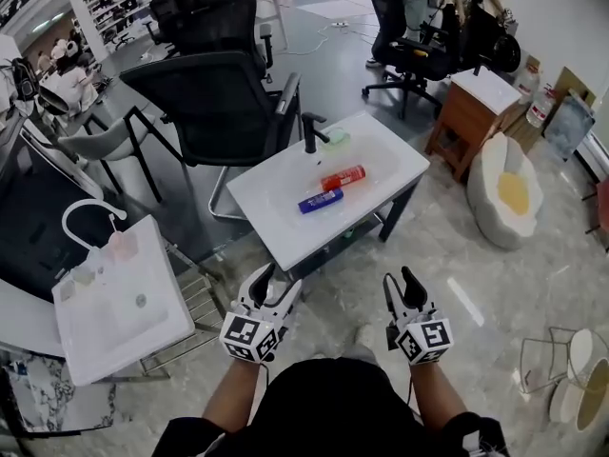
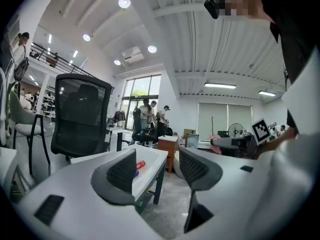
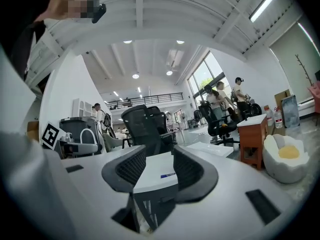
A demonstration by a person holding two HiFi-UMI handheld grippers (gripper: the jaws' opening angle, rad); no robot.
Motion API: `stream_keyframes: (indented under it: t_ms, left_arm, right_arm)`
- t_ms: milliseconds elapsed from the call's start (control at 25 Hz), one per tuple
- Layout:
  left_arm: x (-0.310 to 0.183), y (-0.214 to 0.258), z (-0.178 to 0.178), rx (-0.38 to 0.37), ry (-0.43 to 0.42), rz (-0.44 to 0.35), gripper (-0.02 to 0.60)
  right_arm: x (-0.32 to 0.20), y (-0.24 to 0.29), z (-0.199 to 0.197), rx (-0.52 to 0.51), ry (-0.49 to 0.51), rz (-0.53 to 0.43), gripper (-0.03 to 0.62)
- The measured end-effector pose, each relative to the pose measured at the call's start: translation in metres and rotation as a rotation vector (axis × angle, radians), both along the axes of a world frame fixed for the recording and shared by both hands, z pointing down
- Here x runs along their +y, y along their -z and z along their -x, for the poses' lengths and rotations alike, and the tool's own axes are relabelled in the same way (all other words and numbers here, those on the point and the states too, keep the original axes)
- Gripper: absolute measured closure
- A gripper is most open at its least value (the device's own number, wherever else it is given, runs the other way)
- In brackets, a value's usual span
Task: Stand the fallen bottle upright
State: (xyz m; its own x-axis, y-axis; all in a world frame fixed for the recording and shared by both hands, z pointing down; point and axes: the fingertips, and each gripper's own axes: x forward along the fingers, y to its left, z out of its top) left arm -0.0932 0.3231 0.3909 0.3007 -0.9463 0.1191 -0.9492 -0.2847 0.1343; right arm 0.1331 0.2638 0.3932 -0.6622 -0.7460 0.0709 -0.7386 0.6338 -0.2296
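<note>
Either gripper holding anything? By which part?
Nothing held. The left gripper and right gripper both stand open and empty; the red bottle and blue bottle lie untouched on the white sink ahead.

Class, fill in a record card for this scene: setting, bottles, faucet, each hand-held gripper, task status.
Setting: white sink unit with a black office chair behind it
Bottles: red bottle and blue bottle, both lying on their sides in the basin
Faucet: black faucet, upright at the basin's far edge
Left hand-held gripper: jaws apart, nothing between them, short of the sink unit
Right hand-held gripper: jaws apart, nothing between them, short of the sink unit
Task status: no bottle stands upright yet
</note>
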Motion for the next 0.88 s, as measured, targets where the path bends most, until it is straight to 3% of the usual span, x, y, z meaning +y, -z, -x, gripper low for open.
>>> stream_keyframes:
  t_ms: [680, 880]
  left_arm:
    - [-0.166, -0.024, 0.012, -0.032, 0.048, 0.065, 0.304]
    - [-0.210, -0.030, 0.004, -0.093, 0.051, 0.105, 0.305]
  right_arm:
    - [-0.200, -0.008, 0.030, 0.004, 0.144, -0.029, 0.411]
    - [-0.245, -0.020, 0.027, -0.021, 0.171, 0.005, 0.413]
